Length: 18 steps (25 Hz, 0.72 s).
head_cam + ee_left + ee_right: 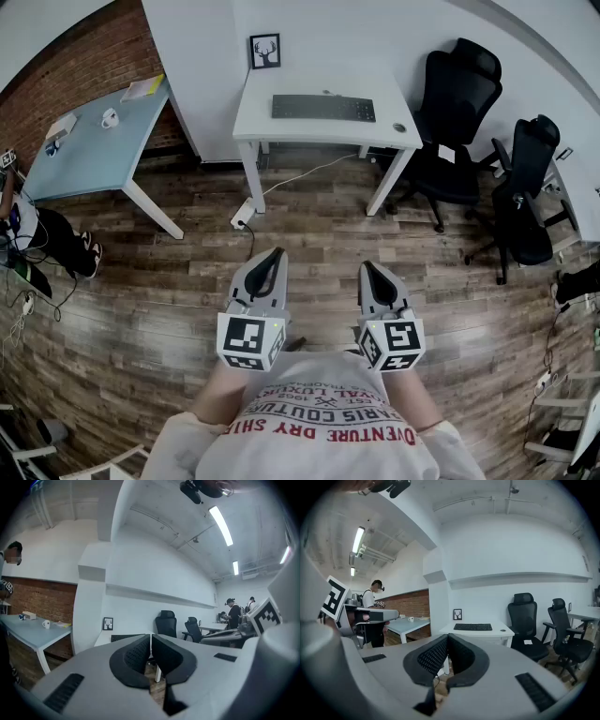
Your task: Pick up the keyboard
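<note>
Keyboard [323, 108] lies flat on the white worktop [281, 129] by the wall; a small picture [265, 51] is behind it at the left, and a little round thing [399, 127] sits on the worktop to its right; nothing touches the keyboard. The person [319, 422] stands back on the wood floor [309, 234], well apart from that worktop, with one tool in each hand; the left tool [275, 255] has its jaws pressed together with nothing between them; the right tool [367, 269] is pressed together too, and it holds nothing; both point toward the white worktop, side by side. Two black chairs [457, 112] stand to the right of that worktop; a blue worktop [94, 155] stands to the left with a mug [110, 118] on it; a white cord [300, 178] runs down from the white worktop to the floor.
</note>
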### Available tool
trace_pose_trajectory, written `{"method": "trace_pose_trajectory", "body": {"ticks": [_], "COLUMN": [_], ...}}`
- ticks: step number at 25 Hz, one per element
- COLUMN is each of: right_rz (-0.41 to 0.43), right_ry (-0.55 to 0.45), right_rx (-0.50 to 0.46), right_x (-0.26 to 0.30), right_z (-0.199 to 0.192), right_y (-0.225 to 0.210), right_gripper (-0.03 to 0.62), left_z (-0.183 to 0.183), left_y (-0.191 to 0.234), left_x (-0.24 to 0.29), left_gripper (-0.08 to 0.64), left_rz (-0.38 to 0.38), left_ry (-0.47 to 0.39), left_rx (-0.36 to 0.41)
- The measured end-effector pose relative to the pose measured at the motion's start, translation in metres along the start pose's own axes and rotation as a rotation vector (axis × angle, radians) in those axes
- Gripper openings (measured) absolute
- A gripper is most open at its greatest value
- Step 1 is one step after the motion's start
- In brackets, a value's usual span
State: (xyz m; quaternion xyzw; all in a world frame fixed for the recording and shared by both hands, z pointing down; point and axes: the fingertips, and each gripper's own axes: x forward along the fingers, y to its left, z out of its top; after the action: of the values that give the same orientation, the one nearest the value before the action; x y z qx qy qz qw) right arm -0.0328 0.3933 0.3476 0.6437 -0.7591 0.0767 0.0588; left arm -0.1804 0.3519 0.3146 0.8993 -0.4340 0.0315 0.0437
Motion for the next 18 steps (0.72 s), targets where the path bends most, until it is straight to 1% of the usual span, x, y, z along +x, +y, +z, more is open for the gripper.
{"method": "trace_pose_trajectory", "body": {"ticks": [7,11,15,18], "right_rz": [-0.005,-0.016,-0.061,-0.079], "right_ry": [0.008,0.012,0.038,0.05], "right_rx": [-0.01,-0.012,0.061,0.073], "right_x": [0.005,0.01,0.015,0.017], "right_z": [-0.002,-0.002,-0.007,-0.011], "right_y": [-0.001,0.0,-0.007,-0.01], "right_gripper": [0.025,0.025,0.026,0.026], "left_z": [-0.001,-0.006,-0.011,-0.015], "left_y": [0.005,0.013,0.022,0.025], "left_x": [0.004,0.007,0.011,0.014], "left_gripper": [0.031,0.031,0.031,0.031], "left_rz": [-0.001,0.002,0.002,-0.003], "left_ry": [0.003,0.012,0.028,0.041], "left_rx": [0.0,-0.015,-0.038,-0.046]}}
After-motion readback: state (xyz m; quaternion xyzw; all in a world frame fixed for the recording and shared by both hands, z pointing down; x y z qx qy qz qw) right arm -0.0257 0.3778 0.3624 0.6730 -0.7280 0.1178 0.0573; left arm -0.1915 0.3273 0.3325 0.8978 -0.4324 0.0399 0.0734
